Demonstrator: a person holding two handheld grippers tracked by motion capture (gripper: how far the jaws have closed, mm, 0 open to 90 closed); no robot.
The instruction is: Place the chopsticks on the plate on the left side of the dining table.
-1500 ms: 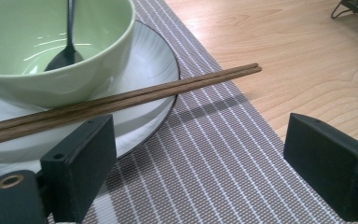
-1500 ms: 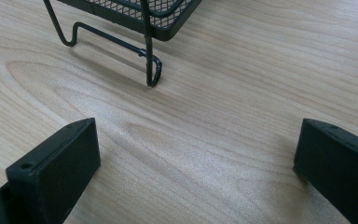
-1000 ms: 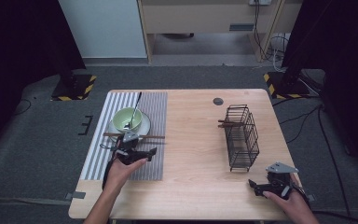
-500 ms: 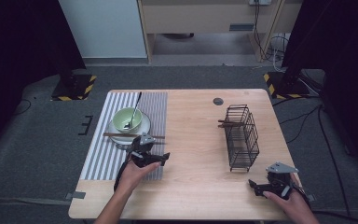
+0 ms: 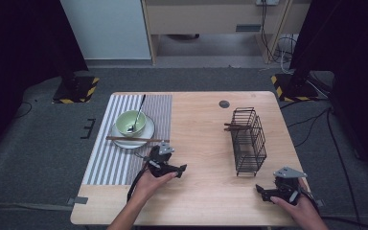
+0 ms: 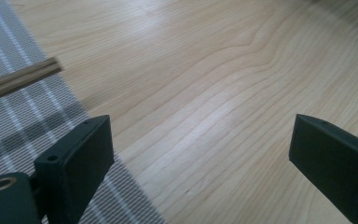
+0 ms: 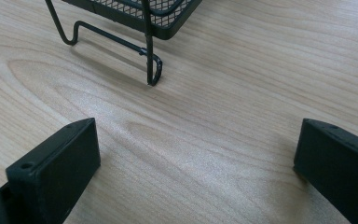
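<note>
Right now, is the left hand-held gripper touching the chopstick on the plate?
Apart. In the left gripper view, the left hand-held gripper has open jaws over bare wood, with the chopstick off beyond them.

A mat [image 5: 106, 158] covers the table's [image 5: 206, 201] left side, reaching its far edge. On the mat's far half sits a plate [image 5: 146, 135], a bowl [image 5: 127, 121] on it, a spoon [image 5: 136, 115] in the bowl. Chopsticks [image 5: 134, 139] lie across the plate's near rim. The rack [image 5: 249, 141] stands near the right edge, sticks [image 5: 235, 127] in it. The left gripper [image 5: 172, 168] sits by the mat's right edge, the right gripper [image 5: 264, 191] at the near right corner.
</note>
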